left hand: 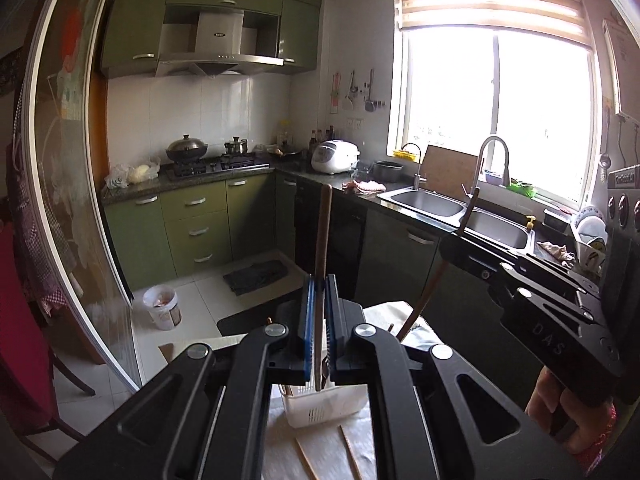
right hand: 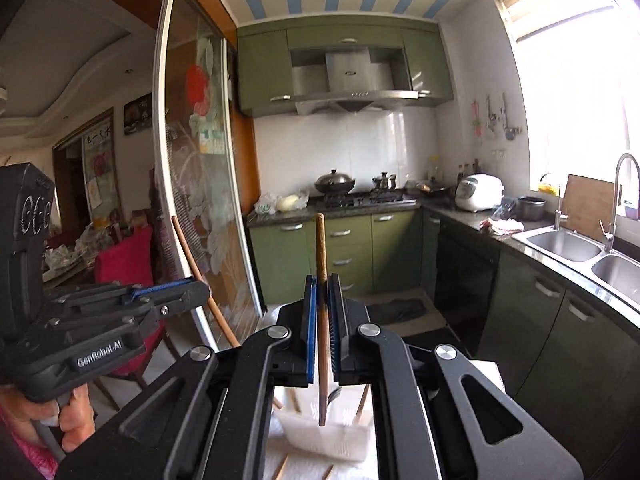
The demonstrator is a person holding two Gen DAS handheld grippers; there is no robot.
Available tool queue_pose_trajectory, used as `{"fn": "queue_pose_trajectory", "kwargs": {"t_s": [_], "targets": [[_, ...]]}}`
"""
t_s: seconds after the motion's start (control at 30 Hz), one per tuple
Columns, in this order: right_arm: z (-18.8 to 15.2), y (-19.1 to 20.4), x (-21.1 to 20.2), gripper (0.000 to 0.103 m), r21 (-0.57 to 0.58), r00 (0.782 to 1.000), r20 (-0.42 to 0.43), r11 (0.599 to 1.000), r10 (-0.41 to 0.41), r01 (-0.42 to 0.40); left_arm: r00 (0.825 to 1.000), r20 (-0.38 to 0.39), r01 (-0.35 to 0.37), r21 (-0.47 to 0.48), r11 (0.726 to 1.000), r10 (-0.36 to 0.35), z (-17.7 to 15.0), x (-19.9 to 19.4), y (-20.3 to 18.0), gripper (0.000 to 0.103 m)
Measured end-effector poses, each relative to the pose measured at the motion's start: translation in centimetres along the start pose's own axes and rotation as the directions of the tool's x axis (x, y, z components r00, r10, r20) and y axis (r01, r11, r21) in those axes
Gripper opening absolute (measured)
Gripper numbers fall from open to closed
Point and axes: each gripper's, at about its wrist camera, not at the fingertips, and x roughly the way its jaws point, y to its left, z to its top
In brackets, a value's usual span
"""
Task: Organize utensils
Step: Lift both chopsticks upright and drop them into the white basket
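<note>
1. Your left gripper (left hand: 319,322) is clenched on a brown wooden chopstick (left hand: 322,240). The stick stands nearly upright between the blue pads (left hand: 306,320), its top end well above the jaws and its lower end hanging just over the white slotted basket (left hand: 324,408).
2. Your right gripper (right hand: 322,328) is likewise clamped on a second chopstick (right hand: 321,264) — upright, gripped along its lower half, its bottom tip hanging over the white basket (right hand: 328,436).
3. The basket sits on a white cloth (left hand: 352,448) directly below both grippers. Other sticks lean inside it.
4. Loose chopsticks (left hand: 306,456) lie flat on the cloth just in front of the basket.
5. In the left wrist view, your right gripper (left hand: 460,248) shows from the side with its stick slanting through it; your right hand (left hand: 568,412) grips the handle.
6. In the right wrist view, your left hand (right hand: 68,412) holds the other tool — its stick slants beside the glass sliding door (right hand: 200,200).
</note>
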Motion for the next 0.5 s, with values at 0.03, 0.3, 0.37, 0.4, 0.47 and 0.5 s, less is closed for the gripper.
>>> {"fn": "queue_pose_trajectory", "kwargs": {"t_s": [0.03,0.3,0.37,0.4,0.47,0.5], "targets": [[0.0,0.0,0.6,0.006,-0.007,1.000,0.009,1.000,-0.011,0.012,1.000,0.001,-0.007,-0.001,1.000,0.007,0.0,0.6,0.0,0.005],[-2.2,0.4,6.3,0.006,-0.075,0.996,-0.062,0.996,-0.058,0.053,0.999,-0.017,-0.040,0.001,0.999,0.040,-2.1,5.6,0.2,0.005],[-3.1,0.4,7.4,0.006,-0.089,0.993,-0.101,0.994,-0.066,0.057,0.999,-0.031,-0.039,-0.002,0.999,0.039,-2.7,6.4,0.3,0.005],[-3.6,0.2,7.9,0.006,-0.090,0.991,-0.116,0.994,-0.065,0.054,0.999,-0.035,-0.037,-0.008,0.999,0.037,-2.9,6.7,0.4,0.005],[-4.5,0.1,8.6,0.006,-0.098,0.987,-0.146,0.993,-0.072,0.058,0.998,-0.051,-0.037,-0.011,0.999,0.037,-3.3,7.2,0.6,0.005],[-5.2,0.2,8.8,0.006,-0.103,0.984,-0.161,0.993,-0.074,0.058,0.997,-0.065,-0.037,-0.012,0.999,0.037,-3.5,7.5,0.6,0.005]]}}
